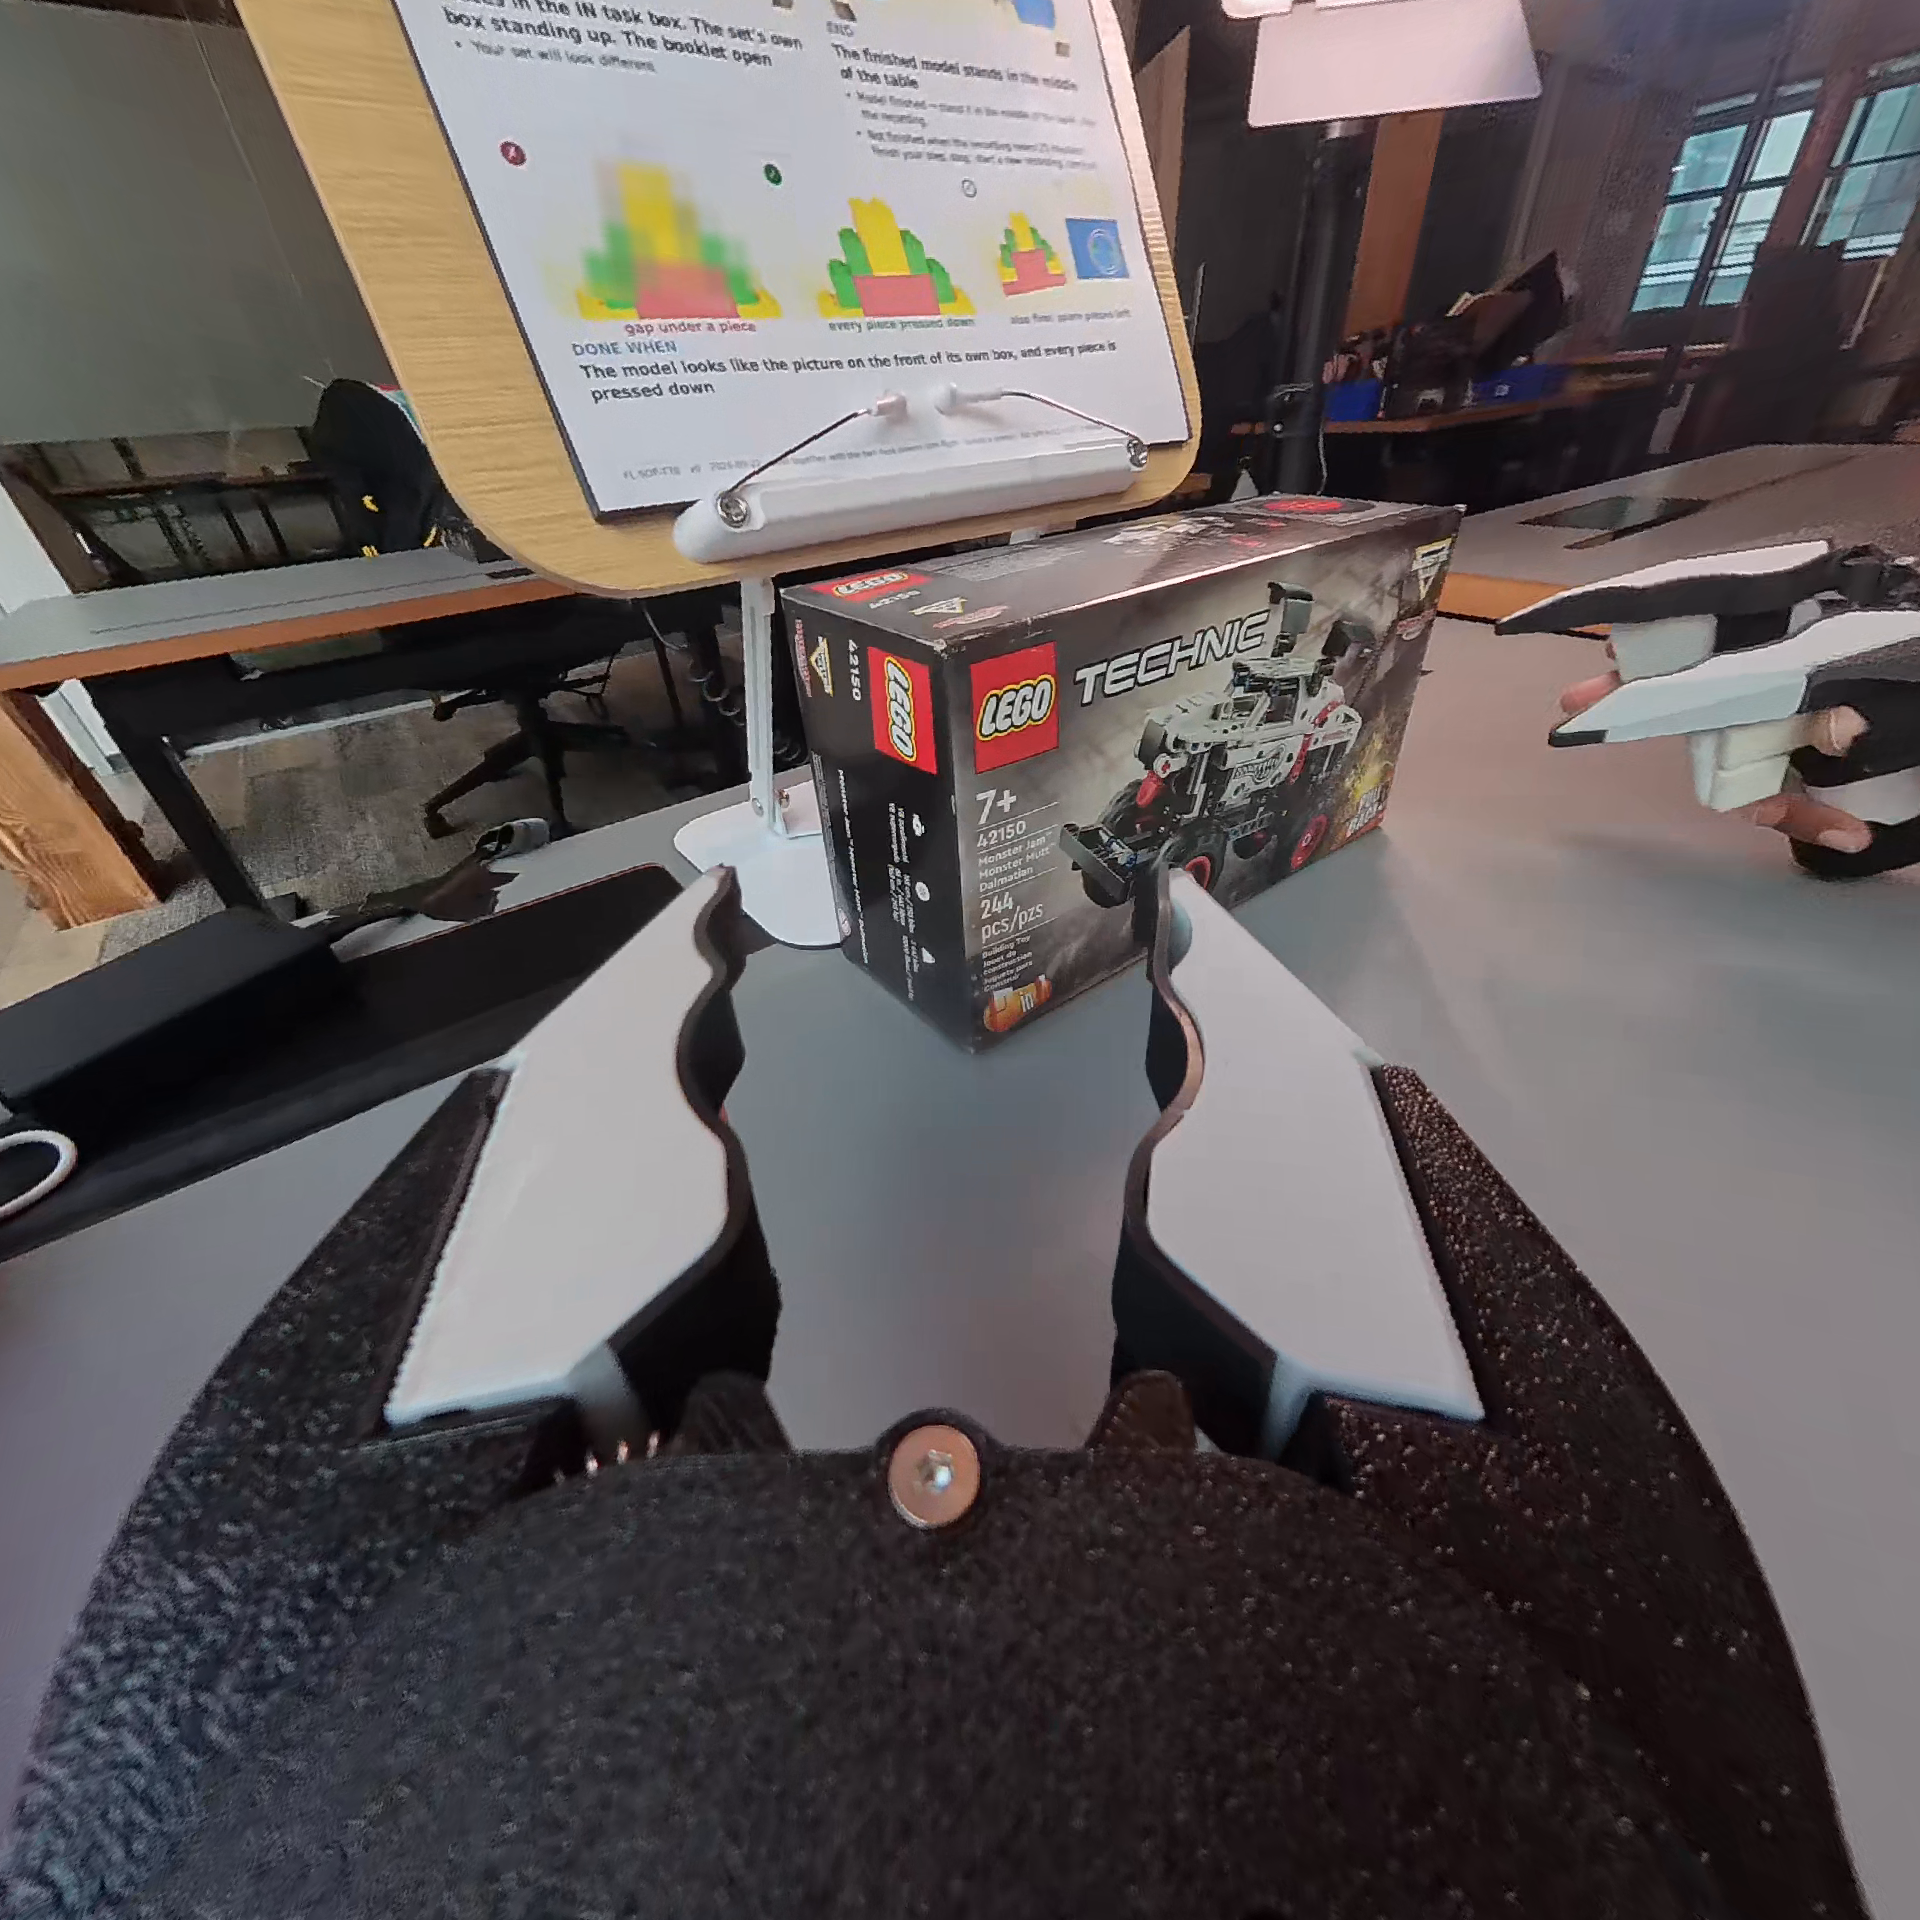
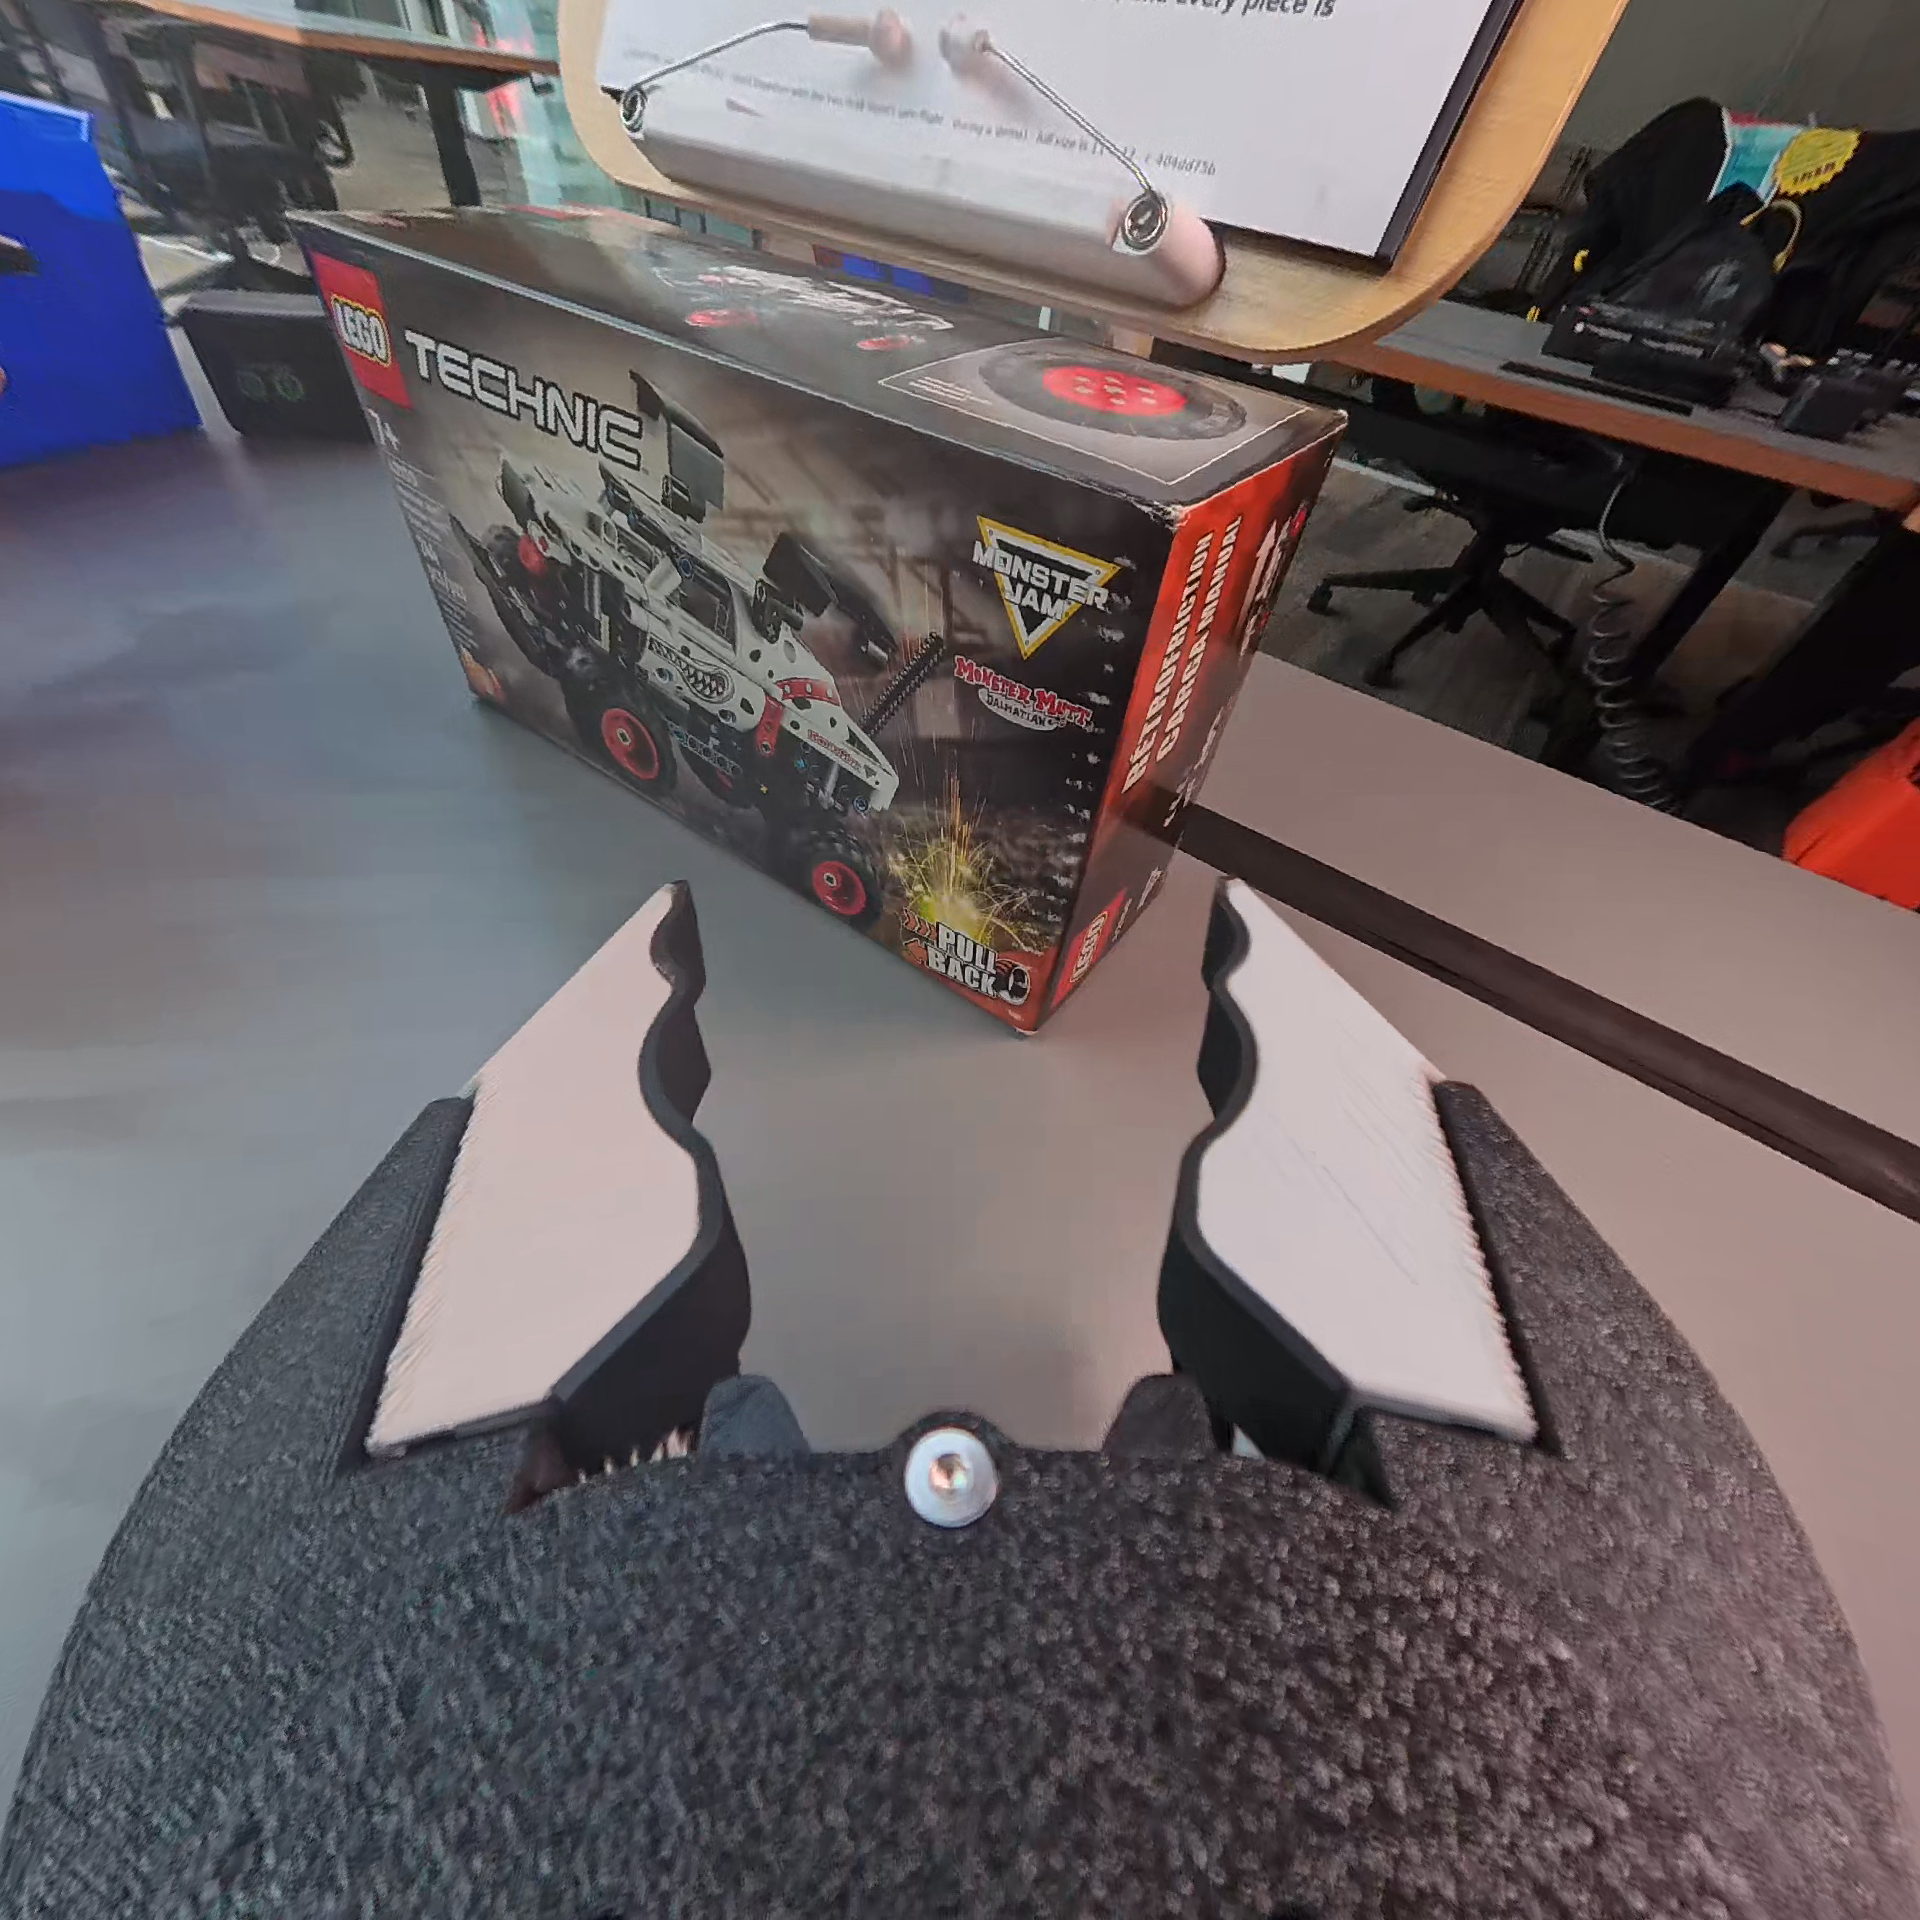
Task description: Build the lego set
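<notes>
A closed lego set box [image 1: 1143,769], black with a white monster truck picture, stands upright on the grey table [image 1: 1455,1039]. My left gripper [image 1: 945,894] is open and empty, a short way in front of the box's left end. My right gripper [image 2: 951,904] is open and empty, in front of the box's [image 2: 790,613] right end. The right gripper also shows in the left wrist view [image 1: 1538,675], held by a gloved hand at the right, apart from the box.
A wooden board stand [image 1: 790,260] with a printed sheet stands just behind the box on a white base [image 1: 748,862]. A black mat [image 1: 312,1008] lies at the left. A blue box [image 2: 73,301] sits far left. A dark seam [image 2: 1558,1008] crosses the table.
</notes>
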Tool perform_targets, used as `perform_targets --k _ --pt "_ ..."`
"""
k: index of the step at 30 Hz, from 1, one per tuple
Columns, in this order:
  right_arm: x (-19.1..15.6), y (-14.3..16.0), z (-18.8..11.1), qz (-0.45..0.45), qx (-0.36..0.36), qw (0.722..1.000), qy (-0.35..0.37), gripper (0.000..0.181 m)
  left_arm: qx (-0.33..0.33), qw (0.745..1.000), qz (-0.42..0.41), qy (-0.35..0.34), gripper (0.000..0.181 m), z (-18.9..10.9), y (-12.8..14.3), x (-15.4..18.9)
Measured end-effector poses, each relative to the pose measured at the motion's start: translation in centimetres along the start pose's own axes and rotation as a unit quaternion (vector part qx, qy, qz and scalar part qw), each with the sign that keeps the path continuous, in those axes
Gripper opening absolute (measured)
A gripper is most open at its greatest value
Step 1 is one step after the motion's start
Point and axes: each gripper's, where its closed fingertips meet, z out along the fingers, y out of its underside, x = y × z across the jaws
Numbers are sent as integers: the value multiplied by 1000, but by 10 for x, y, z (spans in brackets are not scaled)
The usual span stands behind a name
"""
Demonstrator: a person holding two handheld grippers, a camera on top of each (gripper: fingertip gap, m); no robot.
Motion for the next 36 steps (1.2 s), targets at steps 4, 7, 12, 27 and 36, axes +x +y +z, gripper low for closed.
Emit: perform_targets --k 4,7,12,27,36 --pt "-7 -8 -6 -20 7 1000 -18 114 -23 999 0 25 106 2 5 11" --pt "-16 -18 -11 -38 12 999 -24 120 -53 998 6 23 117 6 14 15" --pt "-22 -20 -11 -35 16 999 -25 120 -64 998 20 21 115 6 19 19" --pt "-2 -4 -15 6 19 1000 2 105 -36 999 2 5 100 -6 11 9" --pt "-38 -35 -11 -2 68 997 -45 101 -39 998 36 26 100 2 8 23"
